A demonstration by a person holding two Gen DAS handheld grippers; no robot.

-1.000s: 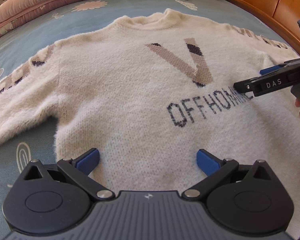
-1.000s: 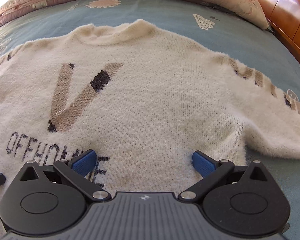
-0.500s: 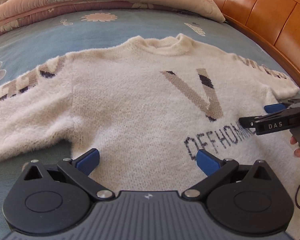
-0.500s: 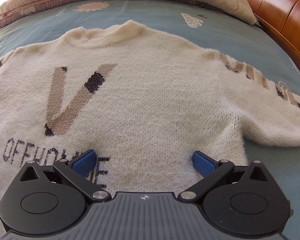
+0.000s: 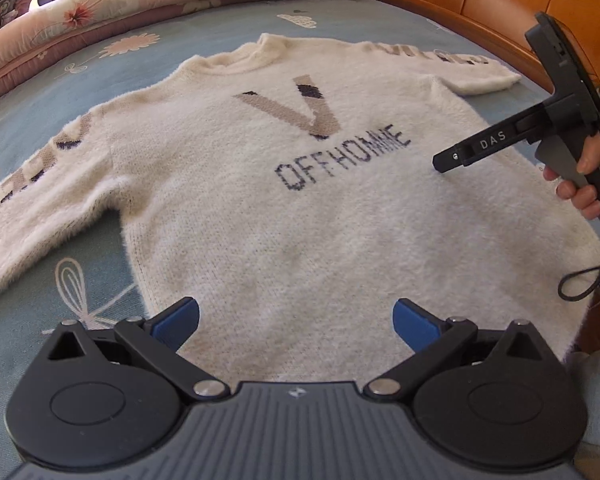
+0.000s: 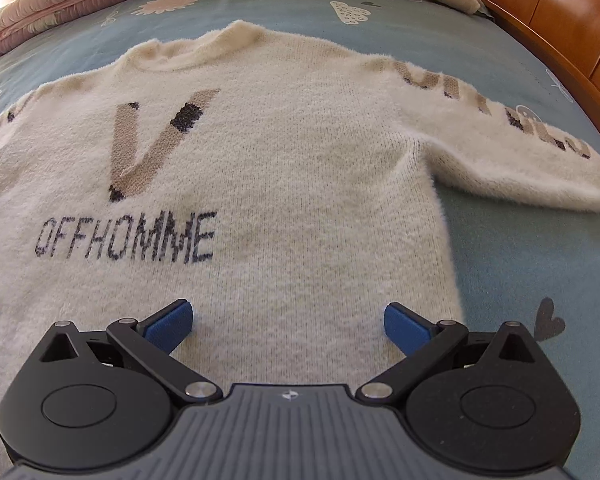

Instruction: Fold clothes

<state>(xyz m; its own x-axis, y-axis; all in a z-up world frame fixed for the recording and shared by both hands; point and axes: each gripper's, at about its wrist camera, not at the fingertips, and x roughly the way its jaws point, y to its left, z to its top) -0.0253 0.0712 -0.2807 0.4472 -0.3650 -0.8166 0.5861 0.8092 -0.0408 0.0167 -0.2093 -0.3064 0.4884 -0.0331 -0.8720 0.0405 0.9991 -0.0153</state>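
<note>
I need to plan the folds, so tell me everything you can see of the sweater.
The sweater is cream, fuzzy knit, lying flat and face up on the blue floral bedspread, unfolded, collar away from the cameras. Its chest carries a tan-and-dark V above dark lettering OFFHOMME. Both sleeves spread outward with tan and dark patterning. Faint brownish marks show near the middle. Both hand-held grippers sit open over the hem end; whether they touch it is unclear.
</note>
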